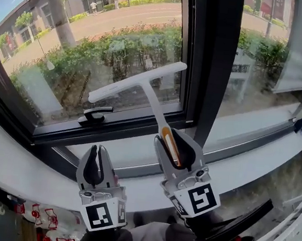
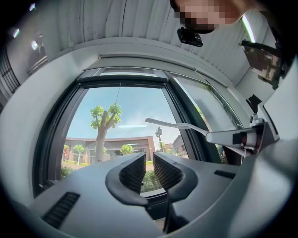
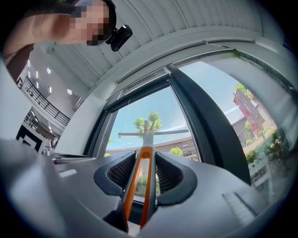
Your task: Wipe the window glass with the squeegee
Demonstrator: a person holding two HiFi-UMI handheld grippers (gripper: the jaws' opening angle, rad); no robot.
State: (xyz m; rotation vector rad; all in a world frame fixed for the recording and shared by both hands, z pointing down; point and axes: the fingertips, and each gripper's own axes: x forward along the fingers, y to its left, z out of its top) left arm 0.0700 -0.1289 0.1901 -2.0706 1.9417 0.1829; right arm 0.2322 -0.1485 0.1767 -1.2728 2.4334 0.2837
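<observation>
The squeegee (image 1: 138, 82) is white, with a long T-shaped blade and an orange strip on its handle (image 1: 171, 145). Its blade lies slanted across the lower part of the left window glass (image 1: 84, 38); I cannot tell whether it touches the pane. My right gripper (image 1: 171, 139) is shut on the handle, and in the right gripper view the orange handle (image 3: 139, 176) runs between the jaws of my right gripper (image 3: 145, 160) up to the blade (image 3: 153, 133). My left gripper (image 1: 99, 150) hangs below and left of the blade, shut and empty. The left gripper view shows my left gripper (image 2: 149, 160) with nothing in it and the squeegee (image 2: 177, 124) off to the right.
A black window handle (image 1: 95, 113) sits on the dark lower frame just left of the squeegee. A wide dark mullion (image 1: 209, 59) separates a second pane (image 1: 261, 59) on the right. The white sill (image 1: 20, 169) curves below both grippers.
</observation>
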